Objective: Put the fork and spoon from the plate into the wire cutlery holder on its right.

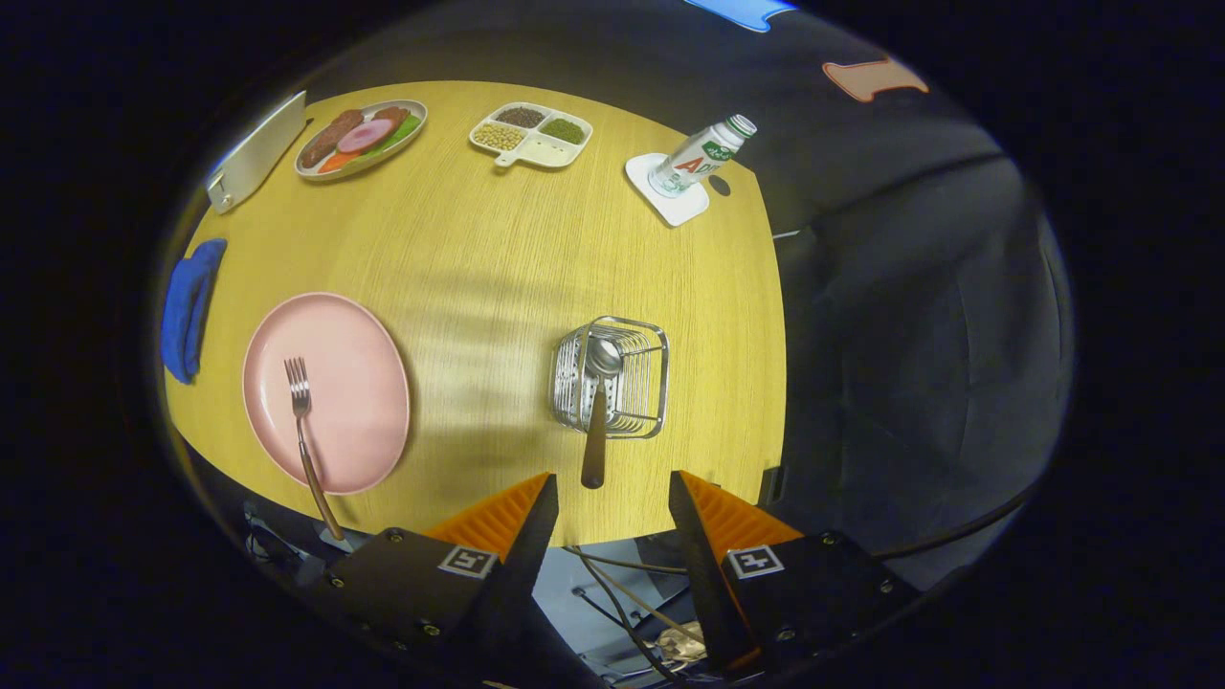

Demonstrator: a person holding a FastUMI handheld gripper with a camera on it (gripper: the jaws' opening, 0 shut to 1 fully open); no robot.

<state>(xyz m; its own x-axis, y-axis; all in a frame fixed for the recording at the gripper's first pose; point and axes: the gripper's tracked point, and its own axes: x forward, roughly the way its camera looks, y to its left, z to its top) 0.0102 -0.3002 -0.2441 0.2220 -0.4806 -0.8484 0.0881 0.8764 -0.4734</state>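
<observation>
- Table [478, 258]: one, pale yellow wood grain, rounded near edge; it carries every item below. Dark booth cloth stands behind it and to its right.
- Pink plate [354, 383]: one, oval, beyond my left finger, near the table's front edge.
- Claw [612, 493]: mine, one, with two fingers. They stand wide apart and hold nothing; the spoon's handle end lies just ahead of the gap between them.
- Wire holder [627, 383]: one, shiny basket, well to the right of the pink plate, just beyond my fingers.
- Metal sheet [256, 151]: one, at the far left corner; what it is I cannot tell.
- Food plate [359, 139]: one, oval, at the far side, with sliced items too small to name.
- Divided tray [531, 136]: one, white, four sections holding what look like beans or grains.
- Blue cloth [189, 306]: one, bunched at the table's left edge, partly cut off.
- Coaster [670, 191]: one, white, square, at the far right.
- Bottle [703, 153]: one, standing on the coaster, cap on.
- Fork [304, 421]: one, lying on the pink plate, tines away from me, handle overhanging the rim and the table edge.
- Spoon [598, 402]: one, bowl inside the wire holder, handle leaning out over its front rim toward me.
- Cables [622, 593]: several, below the table edge between my fingers; hard to make out.
</observation>
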